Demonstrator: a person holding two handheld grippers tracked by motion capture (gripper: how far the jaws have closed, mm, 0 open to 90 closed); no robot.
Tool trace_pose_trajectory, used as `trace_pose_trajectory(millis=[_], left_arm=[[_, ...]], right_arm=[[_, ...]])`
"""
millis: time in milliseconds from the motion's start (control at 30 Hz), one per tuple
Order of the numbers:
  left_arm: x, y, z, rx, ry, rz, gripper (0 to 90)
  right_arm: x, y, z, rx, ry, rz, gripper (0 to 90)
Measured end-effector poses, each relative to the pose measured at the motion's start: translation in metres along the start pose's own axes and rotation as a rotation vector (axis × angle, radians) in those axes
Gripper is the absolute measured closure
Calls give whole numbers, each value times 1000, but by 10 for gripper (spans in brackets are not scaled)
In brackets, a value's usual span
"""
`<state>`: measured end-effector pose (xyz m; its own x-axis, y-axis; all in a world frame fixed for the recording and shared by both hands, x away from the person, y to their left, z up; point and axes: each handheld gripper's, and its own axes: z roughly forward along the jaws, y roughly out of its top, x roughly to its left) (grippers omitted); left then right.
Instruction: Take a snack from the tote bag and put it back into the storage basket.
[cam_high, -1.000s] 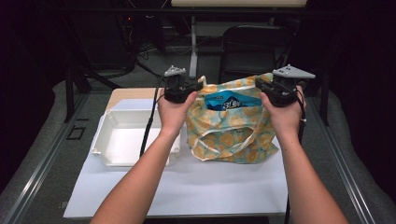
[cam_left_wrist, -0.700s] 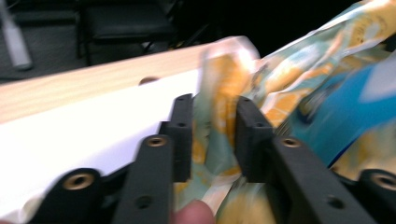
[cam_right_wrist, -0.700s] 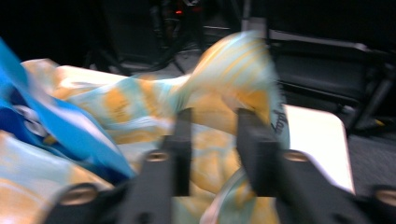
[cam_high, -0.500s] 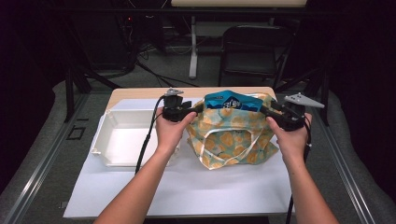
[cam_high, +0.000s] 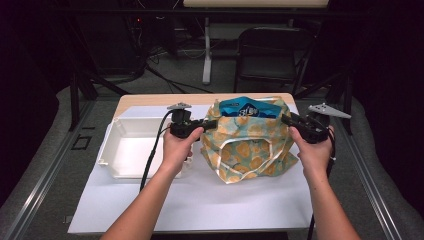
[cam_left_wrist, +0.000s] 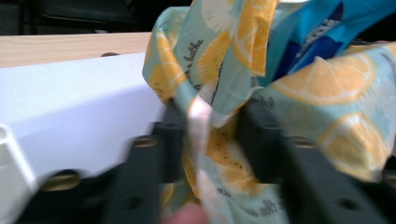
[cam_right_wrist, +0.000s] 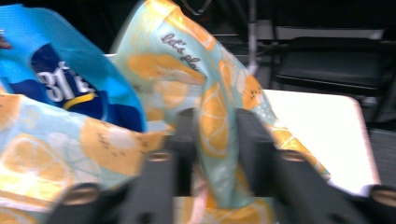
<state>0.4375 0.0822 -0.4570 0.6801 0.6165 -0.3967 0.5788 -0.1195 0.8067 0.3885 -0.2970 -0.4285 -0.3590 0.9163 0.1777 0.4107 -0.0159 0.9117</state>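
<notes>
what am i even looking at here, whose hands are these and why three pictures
A person sits at a table and holds a hand-held tool with two black jaws in each hand. The high view looks down from above; the other two pictures come from small cameras riding on each tool, looking along its jaws. The left tongs and right tongs have just been closing, and each pinches one side of a lemon-print cloth bag. A blue snack packet sticks out of the bag's top. Left of the bag lies an empty white tray.

A dim lab or recording studio, black-curtained walls, loose cables (cam_high: 165, 75) on grey floor at upper left, empty black chair (cam_high: 267, 60) behind a white-covered tabletop (cam_high: 200, 200), metal rails (cam_high: 35, 200) alongside.
</notes>
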Motion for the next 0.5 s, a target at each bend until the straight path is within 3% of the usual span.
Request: trace_pose_trajectory(millis=[100, 167, 233, 300, 367, 433, 500], left_arm=[[6, -3, 7, 94, 66, -46, 883], [11, -7, 12, 151, 69, -96, 886], [10, -12, 16, 202, 91, -93, 888], [7, -16, 20, 256, 113, -64, 887], [7, -20, 22, 281, 109, -65, 883], [8, -23, 22, 269, 107, -57, 836], [6, -23, 18, 232, 133, -45, 664]], right_arm=[[2, -1, 7, 36, -17, 10, 896], [-1, -3, 14, 98, -38, 54, 899], [-6, -10, 22, 164, -45, 81, 900], [-9, -22, 27, 209, -49, 95, 899], [-11, -36, 30, 263, -56, 82, 900], [-13, -51, 35, 300, -62, 86, 900], [-16, -64, 37, 323, -58, 87, 899]])
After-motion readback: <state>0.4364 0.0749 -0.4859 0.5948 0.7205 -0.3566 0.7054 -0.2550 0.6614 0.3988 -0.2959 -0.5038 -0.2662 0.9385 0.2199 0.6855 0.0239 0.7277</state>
